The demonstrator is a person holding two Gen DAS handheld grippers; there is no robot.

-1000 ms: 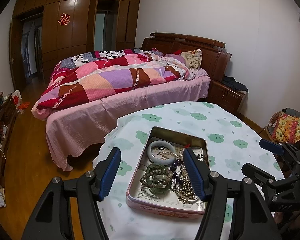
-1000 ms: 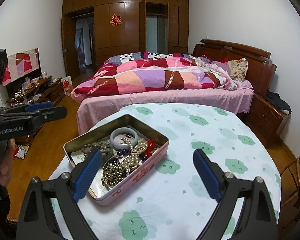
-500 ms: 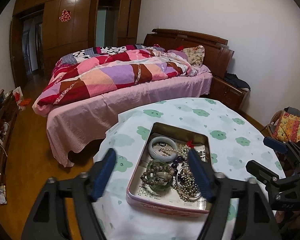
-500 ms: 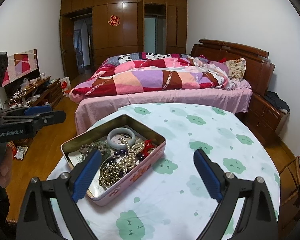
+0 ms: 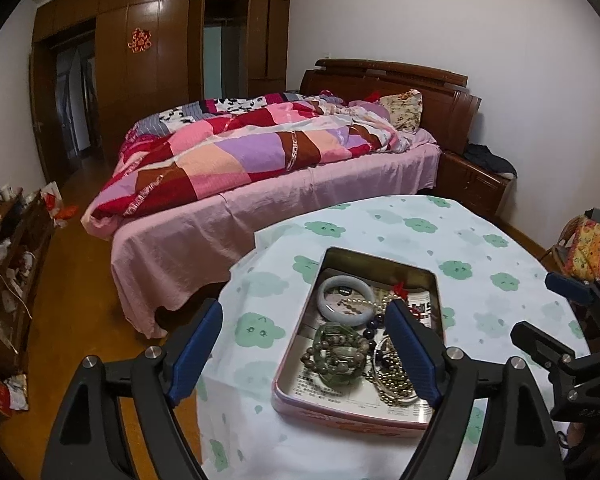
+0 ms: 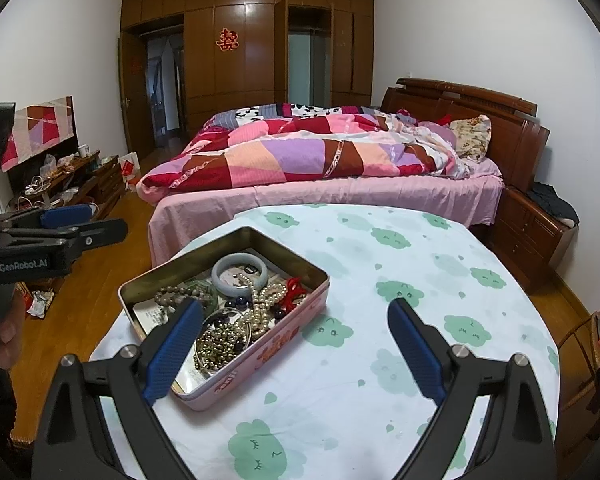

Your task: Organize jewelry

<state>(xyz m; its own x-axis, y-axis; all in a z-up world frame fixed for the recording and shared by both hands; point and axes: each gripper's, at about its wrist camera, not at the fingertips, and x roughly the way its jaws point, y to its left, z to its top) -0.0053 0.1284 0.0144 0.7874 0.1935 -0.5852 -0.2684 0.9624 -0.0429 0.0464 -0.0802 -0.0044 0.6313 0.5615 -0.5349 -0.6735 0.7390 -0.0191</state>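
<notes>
- Since a second ago the left tongs (image 5: 304,344) have drifted left and pulled back a little, so the tin (image 5: 300,364) now sits toward their right finger rather than centred between both; the right tongs (image 6: 294,344) have barely shifted.
- The bed (image 6: 340,196) with its patchwork quilt (image 6: 300,152) stands beyond the worktop (image 6: 380,248), which carries a white cloth printed with green clouds.
- The pink tin lies open on the worktop's left part in the right wrist view, nothing around it.
- Left tongs: spread wide, holding nothing, hovering above the tin's near end; the right finger overlaps the beads in view.
- Right tongs: spread wide, holding nothing; the left finger hangs over the tin's near corner, the right over bare cloth.
- In the tin: a pale jade bangle (image 5: 343,300) at the far end, a green bead bracelet (image 5: 336,354) near the middle, a pearl strand (image 6: 262,304), a metal bead tangle (image 6: 220,340) and a small red knot (image 6: 296,290).
</notes>
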